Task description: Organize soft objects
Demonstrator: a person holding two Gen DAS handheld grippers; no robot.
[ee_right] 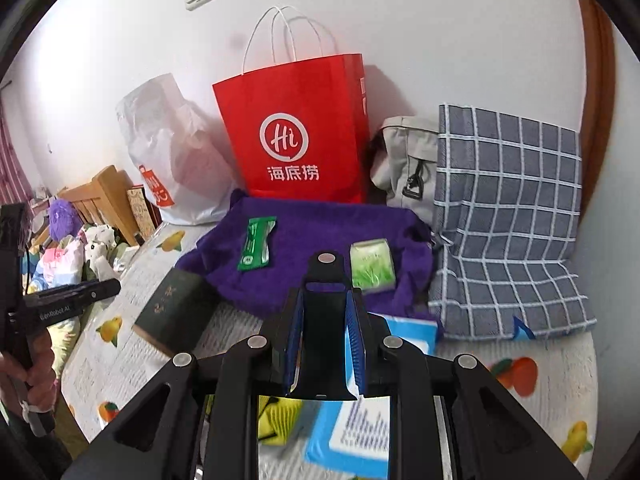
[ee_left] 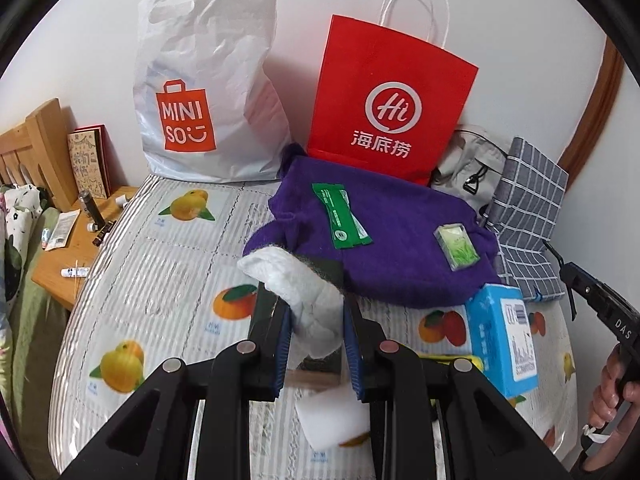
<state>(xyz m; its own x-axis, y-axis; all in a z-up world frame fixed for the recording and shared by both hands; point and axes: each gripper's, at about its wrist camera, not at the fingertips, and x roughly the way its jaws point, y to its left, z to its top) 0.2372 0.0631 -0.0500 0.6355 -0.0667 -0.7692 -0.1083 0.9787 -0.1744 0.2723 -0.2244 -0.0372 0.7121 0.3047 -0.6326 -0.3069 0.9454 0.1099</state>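
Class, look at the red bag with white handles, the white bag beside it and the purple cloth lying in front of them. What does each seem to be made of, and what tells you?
Red bag: likely matte paper; stiff flat sides, sharp folds, twisted cord handles.
White bag: thin plastic film, by its glossy crinkles and punched handle hole.
Purple cloth: soft, fuzzy fabric, perhaps fleece or terry; it slumps in folds.
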